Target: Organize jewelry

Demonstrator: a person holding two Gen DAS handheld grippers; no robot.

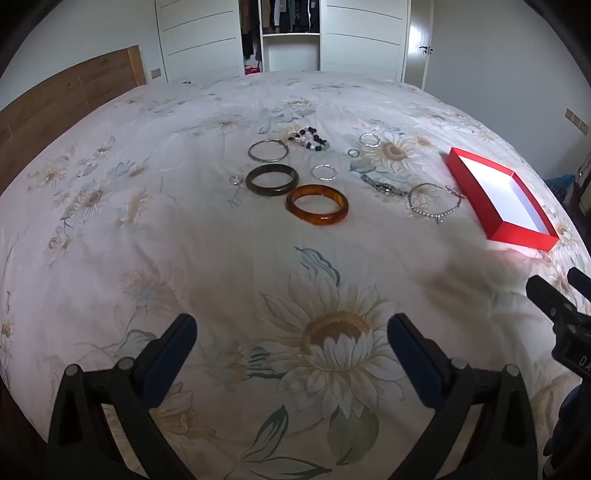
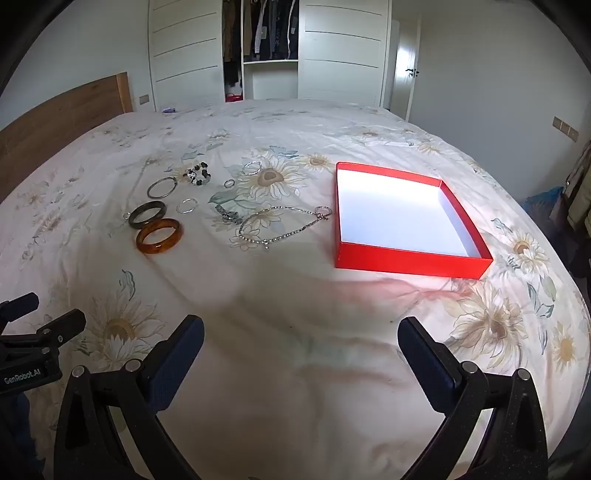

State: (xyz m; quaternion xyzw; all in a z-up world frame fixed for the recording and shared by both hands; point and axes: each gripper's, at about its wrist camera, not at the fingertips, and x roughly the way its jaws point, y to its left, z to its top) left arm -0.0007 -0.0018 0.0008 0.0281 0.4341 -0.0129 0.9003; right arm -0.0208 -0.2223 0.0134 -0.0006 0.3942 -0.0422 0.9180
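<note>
Jewelry lies on a floral bedspread. An amber bangle (image 1: pixel 317 205) (image 2: pixel 159 236), a dark green bangle (image 1: pixel 272 180) (image 2: pixel 147 213), a thin silver bangle (image 1: pixel 268 150) (image 2: pixel 161 187), a dark beaded bracelet (image 1: pixel 309 139) (image 2: pixel 198 174), several small silver rings and a rhinestone necklace (image 1: pixel 434 203) (image 2: pixel 282 227) lie spread out. An open red box (image 1: pixel 499 197) (image 2: pixel 400 220) with a white inside lies to their right, empty. My left gripper (image 1: pixel 291 332) and right gripper (image 2: pixel 301 336) are open and empty, low over the near bedspread, well short of the jewelry.
A wooden headboard (image 1: pixel 55 107) is at the left. A white wardrobe (image 1: pixel 288 33) with an open middle section stands beyond the bed. The right gripper's body shows at the left wrist view's right edge (image 1: pixel 561 314); the left gripper's body shows at the right wrist view's left edge (image 2: pixel 33 339).
</note>
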